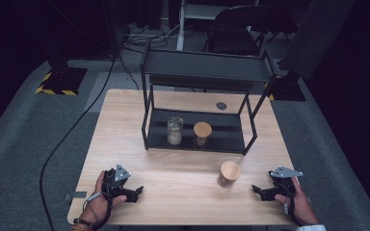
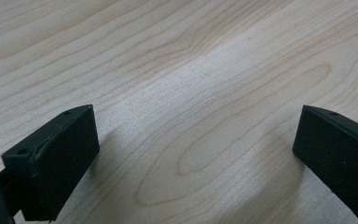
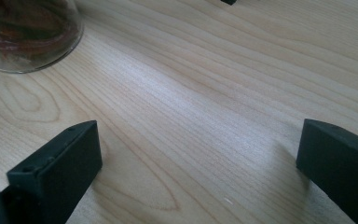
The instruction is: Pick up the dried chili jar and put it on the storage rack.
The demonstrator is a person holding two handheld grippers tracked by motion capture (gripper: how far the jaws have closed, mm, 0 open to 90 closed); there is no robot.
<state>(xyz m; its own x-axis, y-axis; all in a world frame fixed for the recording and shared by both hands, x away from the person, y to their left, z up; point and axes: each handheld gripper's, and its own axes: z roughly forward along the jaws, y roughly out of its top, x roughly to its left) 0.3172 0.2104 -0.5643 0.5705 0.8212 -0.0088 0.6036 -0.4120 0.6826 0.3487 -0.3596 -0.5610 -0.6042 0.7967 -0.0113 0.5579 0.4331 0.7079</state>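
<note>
A glass jar with a wooden lid (image 1: 229,173) stands on the wooden table (image 1: 183,192) near the front right; its base (image 3: 25,32) shows at the top left of the right gripper view. My right gripper (image 1: 257,189) rests on the table just right of that jar, open, with bare wood between its pads. My left gripper (image 1: 138,191) lies at the front left, open as well, nothing between its pads (image 2: 51,163). On the lower shelf of a black metal rack (image 1: 197,137) stand a clear lidless jar (image 1: 174,130) and a second wooden-lidded jar (image 1: 202,133).
The rack's upper shelf (image 1: 204,67) overhangs the two shelved jars. A small dark round disc (image 1: 221,106) sits on the table behind the rack. A black cable (image 1: 67,139) runs over the grey floor at left. A chair (image 1: 233,29) stands beyond the table.
</note>
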